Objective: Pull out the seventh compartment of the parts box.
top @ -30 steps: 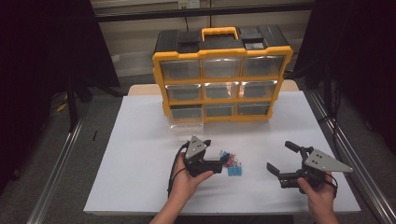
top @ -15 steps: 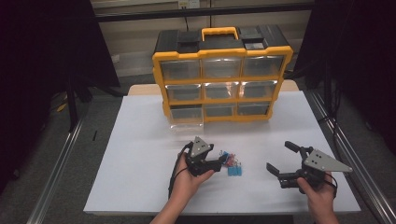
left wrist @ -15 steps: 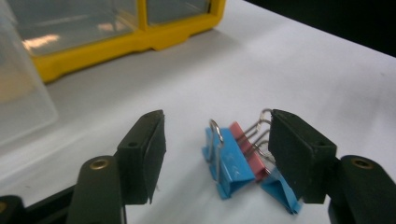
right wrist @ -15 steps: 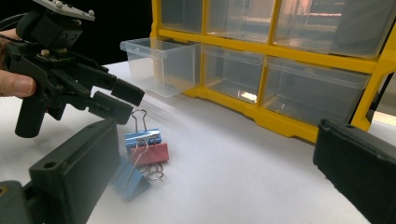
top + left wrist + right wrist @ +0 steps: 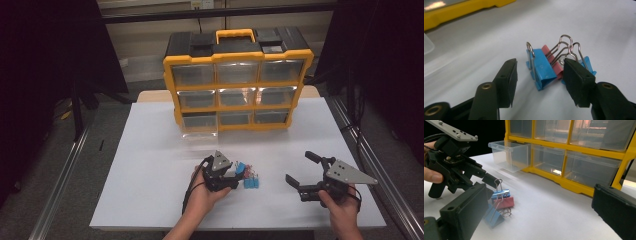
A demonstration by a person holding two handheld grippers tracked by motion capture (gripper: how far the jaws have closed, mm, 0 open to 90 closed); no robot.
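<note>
The little pile of clips (image 5: 248, 176) sits on the white table (image 5: 150, 165), and the left gripper (image 5: 539, 75) has just been squeezing in around a blue clip (image 5: 543, 68), not pinching yet, while the right gripper (image 5: 304, 172) waits spread wide.

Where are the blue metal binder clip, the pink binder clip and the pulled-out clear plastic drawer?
Blue metal binder clip (image 5: 544, 70): left gripper view, on its folded blue body.
Pink binder clip (image 5: 505, 202): right gripper view, on its pink side.
Pulled-out clear plastic drawer (image 5: 510, 155): right gripper view, on its front wall.
</note>
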